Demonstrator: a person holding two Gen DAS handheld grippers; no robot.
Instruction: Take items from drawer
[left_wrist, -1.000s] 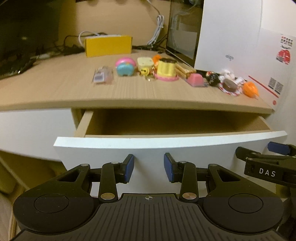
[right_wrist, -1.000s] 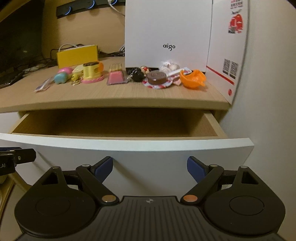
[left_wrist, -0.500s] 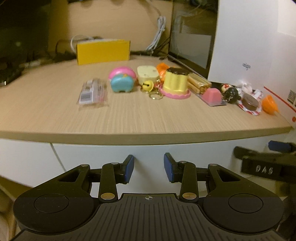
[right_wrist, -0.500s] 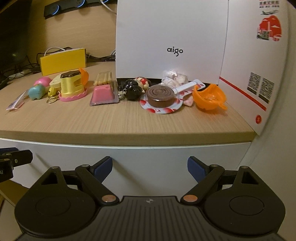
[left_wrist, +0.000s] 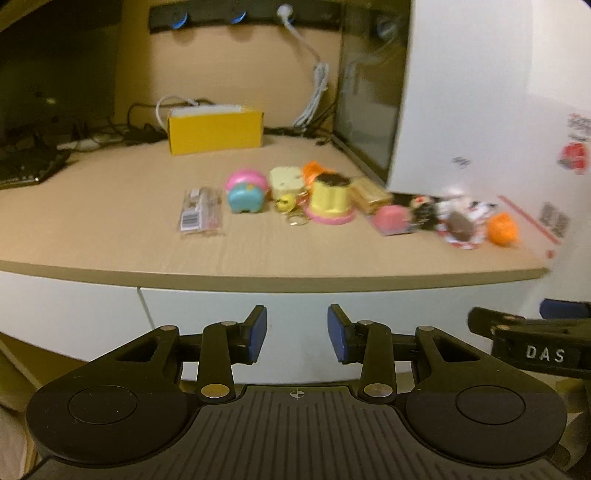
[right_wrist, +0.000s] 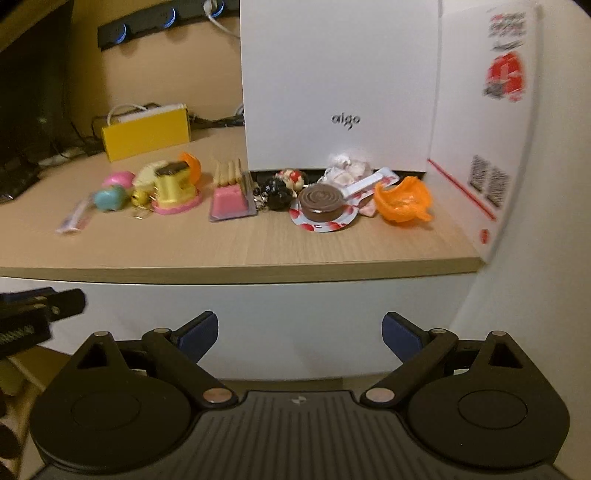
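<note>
Flat white drawer front (left_wrist: 295, 314) shut flush, straight ahead of both tongs. Left gripper (left_wrist: 296, 332) parted moderately, empty; right gripper (right_wrist: 298, 336) opening wide, nothing between jaws. Small toys in a row beyond and above on the pale wooden desktop (left_wrist: 110, 221): yellow pudding-shaped toy (left_wrist: 330, 197), orange plastic shell (right_wrist: 402, 202). Risk: no handle visible on the front, so likely slipping pads when pulling; any leftover items inside unseen.

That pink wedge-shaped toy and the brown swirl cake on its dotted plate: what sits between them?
In the right wrist view, a black keychain toy lies between the pink wedge and the brown cake. A red-and-white one sits just behind it.
</note>
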